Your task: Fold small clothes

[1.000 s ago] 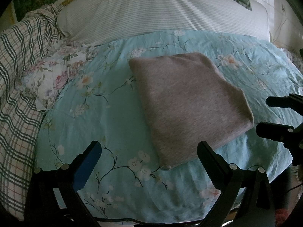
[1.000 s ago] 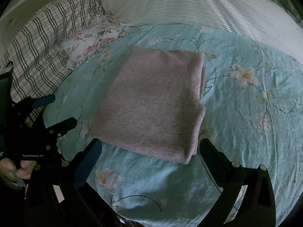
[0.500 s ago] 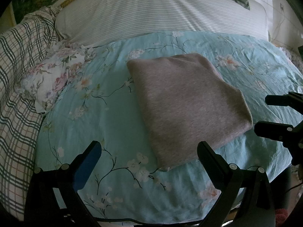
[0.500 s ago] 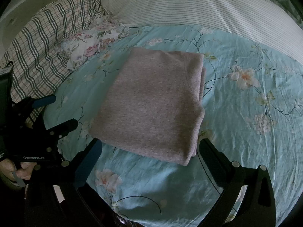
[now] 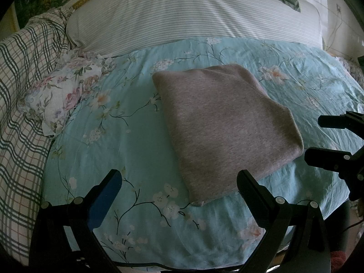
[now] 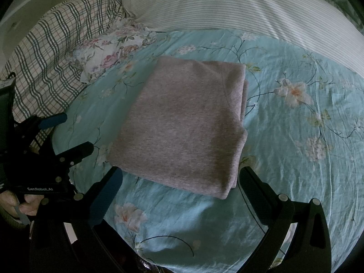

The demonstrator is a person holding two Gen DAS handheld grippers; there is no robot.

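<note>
Now, your left gripper (image 5: 177, 182) hangs with fingers spread wide and empty above the floral sheet (image 5: 136, 136). Just ahead, the folded grey garment (image 5: 223, 127) lies flat on that sheet, mid-bed. Your right gripper (image 6: 179, 179) gapes equally wide, gripping nothing, near the garment's closest edge.

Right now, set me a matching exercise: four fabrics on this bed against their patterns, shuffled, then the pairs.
Things:
1. folded garment
2. bedsheet
3. small pillow
4. long bolster

Patterns:
A. fine green stripes on white
B. plain grey-pink
C. pink roses on white
D. turquoise with blossom sprigs

Pairs: 1-B, 2-D, 3-C, 4-A
</note>
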